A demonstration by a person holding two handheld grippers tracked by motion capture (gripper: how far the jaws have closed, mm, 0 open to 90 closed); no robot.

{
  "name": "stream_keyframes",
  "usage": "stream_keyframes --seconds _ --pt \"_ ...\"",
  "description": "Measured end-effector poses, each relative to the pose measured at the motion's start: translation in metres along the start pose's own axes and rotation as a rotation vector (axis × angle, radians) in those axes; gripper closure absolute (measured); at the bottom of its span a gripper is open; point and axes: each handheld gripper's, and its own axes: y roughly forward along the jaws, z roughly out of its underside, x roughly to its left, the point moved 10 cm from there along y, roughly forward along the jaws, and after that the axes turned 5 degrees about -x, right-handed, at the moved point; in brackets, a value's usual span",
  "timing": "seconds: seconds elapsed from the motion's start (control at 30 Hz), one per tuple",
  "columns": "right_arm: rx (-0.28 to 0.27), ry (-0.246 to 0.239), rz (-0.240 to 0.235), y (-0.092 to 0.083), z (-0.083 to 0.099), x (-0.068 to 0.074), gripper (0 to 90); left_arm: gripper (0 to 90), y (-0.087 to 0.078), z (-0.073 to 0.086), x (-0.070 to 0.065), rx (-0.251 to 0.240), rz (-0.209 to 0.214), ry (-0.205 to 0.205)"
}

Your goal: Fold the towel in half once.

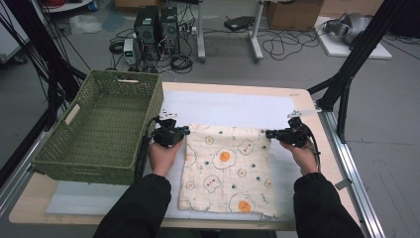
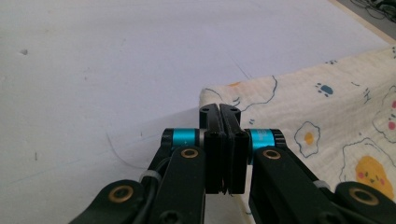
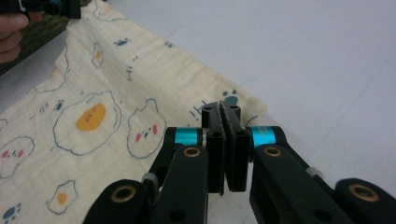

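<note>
Grey floor strewn with cables and computer towers lies beyond a pale wooden table (image 1: 302, 96) covered by a white mat (image 1: 228, 108). Just to the outside of the left gripper (image 1: 186, 130) stands a big green woven basket (image 1: 101, 124), empty as far as can be seen. Between the two grippers lies a cream cloth (image 1: 225, 171) printed with fried eggs and little bears, spread flat and reaching from them back toward the person. That left gripper is clamped tight on the cloth's far left corner (image 2: 212, 95), its jaws pressed together with the fabric edge running in between. At the far right corner (image 3: 243, 100) the right gripper (image 1: 268, 133) is likewise closed tight on the hem. The cloth looks light, thin and floppy, a soft crinkled weave that would sag and fold wherever it is unsupported, so the corners seem the sensible places to grip, and both are already taken.
</note>
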Motion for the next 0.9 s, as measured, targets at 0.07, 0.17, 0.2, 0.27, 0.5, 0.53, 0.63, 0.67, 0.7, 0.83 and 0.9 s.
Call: stream_keyframes --seconds 0.07,0.17,0.2,0.27,0.5,0.53,0.63,0.67,0.7,0.83,0.9 --pt "-0.003 -0.001 -0.008 -0.002 0.003 0.002 89.1 88.2 -0.002 -0.001 -0.003 -0.004 0.007 0.007" --pt "0.001 -0.009 -0.025 -0.008 0.006 0.008 89.0 88.2 -0.007 -0.001 -0.008 -0.010 0.023 0.024" --pt "0.000 -0.012 -0.029 -0.010 0.005 0.010 89.0 88.2 -0.008 0.000 -0.010 -0.003 0.029 0.030" --pt "-0.017 -0.013 -0.044 -0.016 0.003 0.017 89.0 88.1 -0.013 0.000 -0.015 -0.002 0.038 0.052" --pt "-0.029 -0.056 -0.078 -0.031 0.014 0.038 89.0 88.1 -0.034 0.012 -0.032 -0.019 0.075 0.083" --pt "-0.029 -0.055 -0.085 -0.033 0.017 0.041 89.0 88.2 -0.037 0.016 -0.033 -0.015 0.078 0.091" --pt "-0.031 -0.062 -0.099 -0.041 0.029 0.049 89.0 88.2 -0.047 0.027 -0.037 0.001 0.091 0.104" --pt "-0.033 -0.065 -0.104 -0.043 0.033 0.052 89.1 88.1 -0.050 0.030 -0.038 0.000 0.094 0.109" --pt "-0.026 -0.072 -0.111 -0.045 0.038 0.055 89.0 88.1 -0.054 0.034 -0.039 0.006 0.098 0.109" --pt "-0.007 -0.083 -0.139 -0.049 0.055 0.069 89.0 88.1 -0.066 0.052 -0.047 0.031 0.123 0.111" --pt "0.002 -0.084 -0.154 -0.051 0.065 0.077 89.1 88.1 -0.072 0.061 -0.049 0.051 0.128 0.128"
